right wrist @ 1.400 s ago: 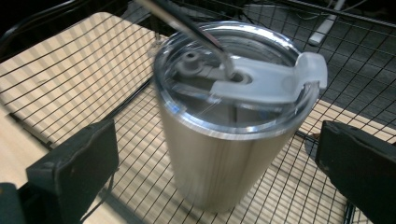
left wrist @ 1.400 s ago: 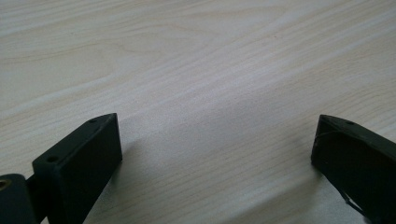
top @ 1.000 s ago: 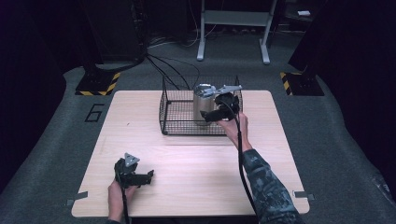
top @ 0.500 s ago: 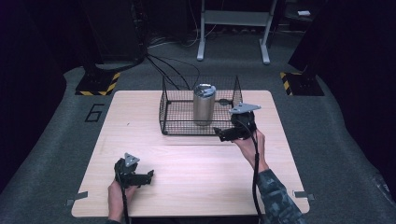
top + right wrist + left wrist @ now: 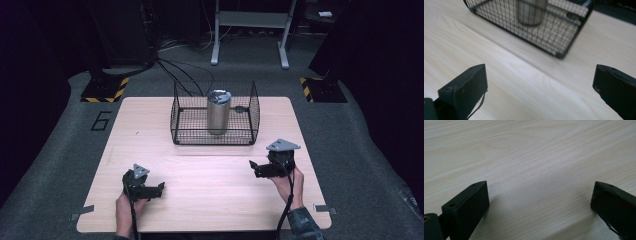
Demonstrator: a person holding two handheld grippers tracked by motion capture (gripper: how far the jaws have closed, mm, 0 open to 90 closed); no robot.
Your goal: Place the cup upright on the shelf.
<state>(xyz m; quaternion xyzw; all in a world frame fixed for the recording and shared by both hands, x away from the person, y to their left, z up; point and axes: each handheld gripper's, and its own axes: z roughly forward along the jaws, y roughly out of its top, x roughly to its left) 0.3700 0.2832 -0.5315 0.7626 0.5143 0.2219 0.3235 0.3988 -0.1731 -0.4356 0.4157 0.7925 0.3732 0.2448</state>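
A silver metal can [image 5: 218, 111] stands upright inside a black wire basket [image 5: 182, 132] at the back middle of the wooden table [image 5: 210, 192]. My right gripper [image 5: 253, 167] hovers near the table's right front, well apart from the basket, jaws wide open and empty. In the right gripper view the basket [image 5: 564, 43] and the can [image 5: 530, 12] lie ahead between the open jaws [image 5: 540, 92]. My left gripper [image 5: 161, 189] rests low at the left front, open and empty; its view has bare wood between its jaws [image 5: 540, 205].
Dark carpet surrounds the table. Black cables [image 5: 175, 75] run along the floor behind the basket, near a metal stand [image 5: 250, 35]. Yellow-black striped markers [image 5: 102, 92] sit on the floor at back left and back right.
My right gripper let go of the can in the basket, pulled back toward the table's right front and now stands open. The left gripper has stayed put.
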